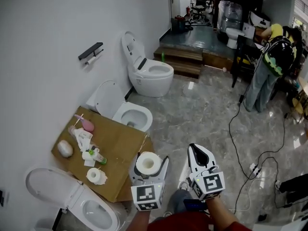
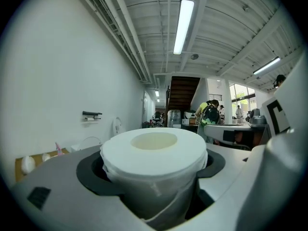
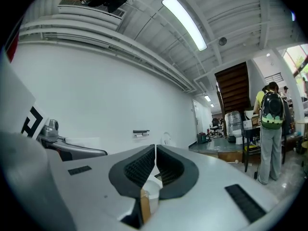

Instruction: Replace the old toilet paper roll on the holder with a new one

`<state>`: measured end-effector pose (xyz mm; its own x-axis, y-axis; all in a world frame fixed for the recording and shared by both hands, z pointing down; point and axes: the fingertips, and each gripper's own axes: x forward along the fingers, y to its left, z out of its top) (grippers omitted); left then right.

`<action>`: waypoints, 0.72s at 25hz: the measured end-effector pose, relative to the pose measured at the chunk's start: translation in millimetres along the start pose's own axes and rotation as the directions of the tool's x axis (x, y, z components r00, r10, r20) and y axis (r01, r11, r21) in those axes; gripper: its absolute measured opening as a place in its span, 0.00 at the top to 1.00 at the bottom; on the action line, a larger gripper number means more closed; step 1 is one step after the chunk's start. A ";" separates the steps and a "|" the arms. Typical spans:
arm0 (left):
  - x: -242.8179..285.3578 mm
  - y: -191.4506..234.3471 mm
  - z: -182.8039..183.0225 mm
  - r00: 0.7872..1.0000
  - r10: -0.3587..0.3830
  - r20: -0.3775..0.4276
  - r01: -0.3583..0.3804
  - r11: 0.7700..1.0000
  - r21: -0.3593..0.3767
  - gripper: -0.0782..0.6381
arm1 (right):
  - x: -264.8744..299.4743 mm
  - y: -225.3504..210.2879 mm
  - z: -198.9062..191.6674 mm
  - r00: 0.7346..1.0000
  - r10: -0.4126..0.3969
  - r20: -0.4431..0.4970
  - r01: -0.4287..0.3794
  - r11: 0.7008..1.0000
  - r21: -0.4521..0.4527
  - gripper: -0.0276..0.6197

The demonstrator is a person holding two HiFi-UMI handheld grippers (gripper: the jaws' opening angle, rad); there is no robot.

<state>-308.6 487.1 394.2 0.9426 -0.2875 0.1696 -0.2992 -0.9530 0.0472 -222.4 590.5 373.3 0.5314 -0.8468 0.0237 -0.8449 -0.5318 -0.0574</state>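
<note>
Both tongs, left gripper (image 1: 150,160) and right gripper (image 1: 196,147), sit far from the holder (image 1: 91,51) in the head view. Left gripper view: jaws clamp the new roll (image 2: 154,153). Right gripper view: jaws together, empty. Its soft, yielding paper might slip free.

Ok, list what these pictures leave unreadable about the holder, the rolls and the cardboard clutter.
- Wall holder: too small in every view to tell how much paper its old roll has left.
- New roll in the left gripper: left gripper view, lower part hidden by the gripper's body.
- Bottles on the cardboard: head view, labels too small to read.
- Nearest toilet: head view, cut off by the bottom edge.
</note>
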 end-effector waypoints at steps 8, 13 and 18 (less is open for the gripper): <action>139.2 -6.7 31.9 0.999 0.034 0.007 -0.034 0.999 -0.014 0.24 | 102.9 -101.4 18.9 1.000 0.024 0.005 -0.024 1.000 -0.008 0.92; 213.7 -14.9 51.9 0.998 0.059 0.023 -0.059 0.998 -0.012 0.24 | 155.8 -161.0 23.5 0.999 0.032 0.001 -0.032 0.999 0.008 0.92; 265.8 -15.0 60.6 0.995 0.090 0.029 -0.090 0.996 -0.021 0.24 | 196.3 -195.6 20.8 0.998 0.065 -0.003 -0.065 0.998 0.017 0.92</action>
<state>-44.6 419.1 378.9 0.9156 -0.3751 0.1448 -0.3858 -0.9211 0.0529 48.4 528.5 368.4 0.4753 -0.8795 0.0231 -0.8764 -0.4756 -0.0760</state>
